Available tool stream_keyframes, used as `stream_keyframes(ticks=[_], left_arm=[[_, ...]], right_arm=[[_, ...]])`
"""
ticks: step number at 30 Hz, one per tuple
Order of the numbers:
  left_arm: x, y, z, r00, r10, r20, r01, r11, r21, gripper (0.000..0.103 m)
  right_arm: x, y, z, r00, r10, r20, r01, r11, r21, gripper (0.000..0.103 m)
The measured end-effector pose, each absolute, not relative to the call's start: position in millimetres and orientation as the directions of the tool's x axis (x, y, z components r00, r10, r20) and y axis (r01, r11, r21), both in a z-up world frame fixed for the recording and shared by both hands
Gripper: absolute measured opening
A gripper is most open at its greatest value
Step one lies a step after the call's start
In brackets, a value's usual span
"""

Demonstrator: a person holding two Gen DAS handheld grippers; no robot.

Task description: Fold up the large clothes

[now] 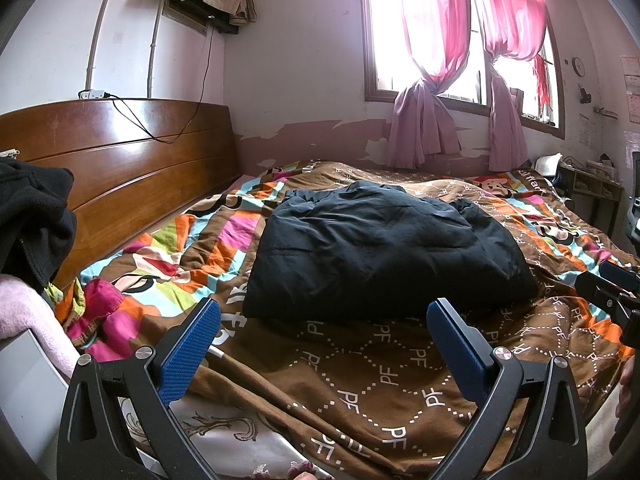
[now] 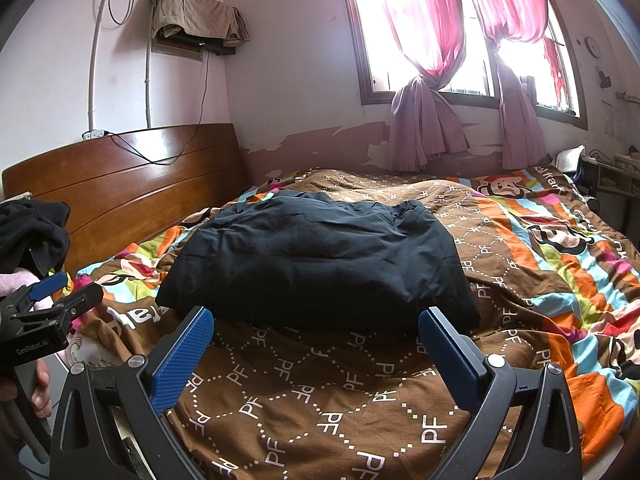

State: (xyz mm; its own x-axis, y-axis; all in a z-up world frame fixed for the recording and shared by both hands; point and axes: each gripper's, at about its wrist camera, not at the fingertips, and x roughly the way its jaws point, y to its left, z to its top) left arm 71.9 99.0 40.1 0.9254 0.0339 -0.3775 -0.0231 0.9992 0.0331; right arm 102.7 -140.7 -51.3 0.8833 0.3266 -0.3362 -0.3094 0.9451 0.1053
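Observation:
A large dark navy garment (image 1: 380, 248) lies folded into a thick rectangle on the patterned quilt (image 1: 360, 384) in the middle of the bed; it also shows in the right wrist view (image 2: 316, 264). My left gripper (image 1: 324, 316) is open and empty, held just short of the garment's near edge. My right gripper (image 2: 316, 324) is open and empty, also just short of that near edge. The right gripper shows at the right edge of the left wrist view (image 1: 612, 292), and the left gripper at the left edge of the right wrist view (image 2: 52, 300).
A wooden headboard (image 1: 120, 160) stands at the left. A black garment (image 1: 32, 216) and a pink cloth (image 1: 24, 312) are piled at the near left. Pink curtains (image 1: 424, 120) hang at the window beyond the bed. A desk (image 1: 592, 184) stands far right.

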Motion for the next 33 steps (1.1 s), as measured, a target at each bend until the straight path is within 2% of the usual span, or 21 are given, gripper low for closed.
stream_keyframes(ticks=[13, 16, 33], left_arm=[[72, 100, 40, 0.920, 0.038, -0.390, -0.026, 0.999, 0.036, 0.101], [69, 98, 41, 0.927, 0.081, -0.367, -0.064, 0.996, 0.059, 0.101], [67, 92, 39, 0.939, 0.101, -0.327, -0.073, 0.992, 0.099, 0.101]], right_arm=[[103, -141, -51, 0.884, 0.326, -0.336, -0.309, 0.945, 0.106, 0.103], [103, -141, -51, 0.884, 0.325, -0.335, -0.307, 0.946, 0.106, 0.103], [102, -141, -51, 0.884, 0.326, -0.334, -0.308, 0.945, 0.106, 0.103]])
